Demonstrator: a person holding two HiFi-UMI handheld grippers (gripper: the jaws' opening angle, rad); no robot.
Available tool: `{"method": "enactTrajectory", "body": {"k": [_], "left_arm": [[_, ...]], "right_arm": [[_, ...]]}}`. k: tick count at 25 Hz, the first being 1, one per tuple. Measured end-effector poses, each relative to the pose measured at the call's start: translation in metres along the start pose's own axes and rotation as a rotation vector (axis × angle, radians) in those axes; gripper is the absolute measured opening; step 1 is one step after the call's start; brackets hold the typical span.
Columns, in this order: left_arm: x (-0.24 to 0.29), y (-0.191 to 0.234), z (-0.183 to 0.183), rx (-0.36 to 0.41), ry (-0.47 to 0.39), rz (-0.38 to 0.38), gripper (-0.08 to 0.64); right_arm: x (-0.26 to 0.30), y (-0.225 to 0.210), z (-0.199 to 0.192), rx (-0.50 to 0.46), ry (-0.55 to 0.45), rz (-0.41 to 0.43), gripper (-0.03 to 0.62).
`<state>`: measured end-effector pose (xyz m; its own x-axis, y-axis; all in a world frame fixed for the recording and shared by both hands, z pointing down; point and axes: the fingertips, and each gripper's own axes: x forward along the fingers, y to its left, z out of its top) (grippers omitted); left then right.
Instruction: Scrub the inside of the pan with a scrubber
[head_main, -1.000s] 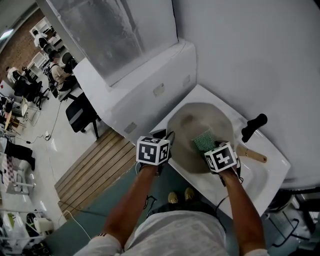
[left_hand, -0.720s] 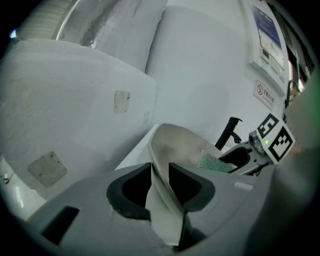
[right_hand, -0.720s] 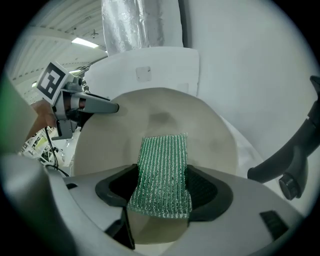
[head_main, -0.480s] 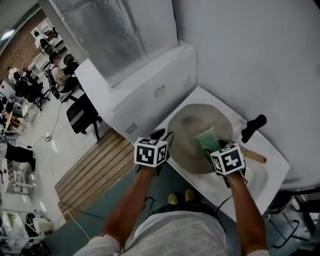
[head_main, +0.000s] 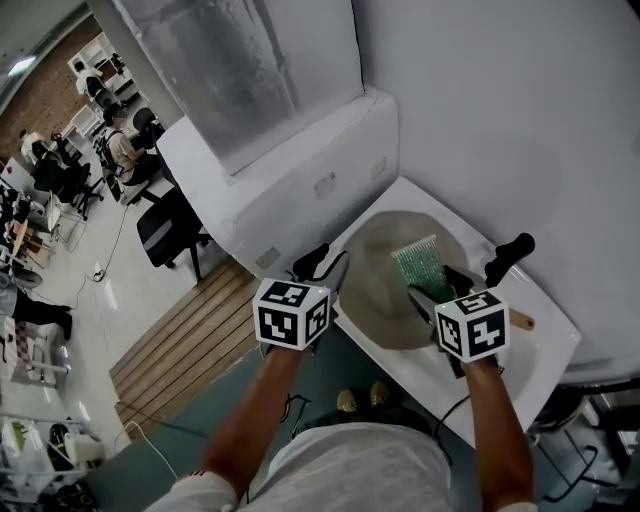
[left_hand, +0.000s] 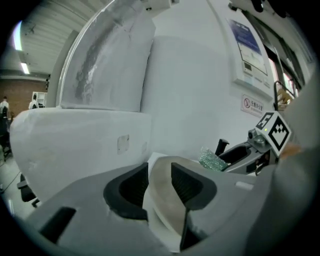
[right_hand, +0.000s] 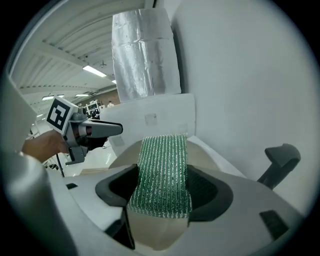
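Observation:
A grey-beige pan (head_main: 380, 300) lies in the white sink (head_main: 530, 352), its wooden handle (head_main: 520, 320) pointing right. My right gripper (head_main: 432, 285) is shut on a green scrubber (head_main: 420, 262), whose free end sticks out over the pan's inside (right_hand: 152, 234). In the right gripper view the scrubber (right_hand: 164, 175) runs between both pads. My left gripper (head_main: 323, 264) is at the pan's left rim with its jaws opening. The rim (left_hand: 162, 192) shows in the gap between them, and the pads stand off it.
A black tap lever (head_main: 508, 255) stands at the sink's back, against the white wall. A white boxed unit (head_main: 300, 170) adjoins the sink on the left. Below it lies a wooden slat panel (head_main: 180, 335). Office chairs and seated people are far left.
My left gripper has let go of the pan's rim, opened and drawn back a little. The right gripper has shifted right and carried the scrubber toward the pan's far side.

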<state>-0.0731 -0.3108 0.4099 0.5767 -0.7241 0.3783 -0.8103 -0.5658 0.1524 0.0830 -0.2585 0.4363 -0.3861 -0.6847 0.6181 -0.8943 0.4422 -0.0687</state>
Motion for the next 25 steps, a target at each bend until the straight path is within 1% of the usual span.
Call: {"method": "enactTrajectory", "body": {"k": [9,15,19,25], "left_arm": [[-0.023,-0.025,0.053,0.041,-0.144,-0.048,0.147],[-0.041,-0.047,0.087,0.076,-0.276,-0.09,0.147],[-0.051,-0.056,0.103,0.086,-0.333,-0.092,0.143],[-0.067,-0.07,0.122,0.102,-0.431,-0.093,0.107]], "right_arm": [[-0.032,0.014,0.052,-0.01,-0.163,0.021,0.304],[-0.056,0.023,0.082,-0.022,-0.291,0.038,0.304],[-0.072,0.028,0.098,-0.027,-0.376,0.055,0.304],[-0.095,0.037,0.118,-0.06,-0.521,0.101,0.304]]}}
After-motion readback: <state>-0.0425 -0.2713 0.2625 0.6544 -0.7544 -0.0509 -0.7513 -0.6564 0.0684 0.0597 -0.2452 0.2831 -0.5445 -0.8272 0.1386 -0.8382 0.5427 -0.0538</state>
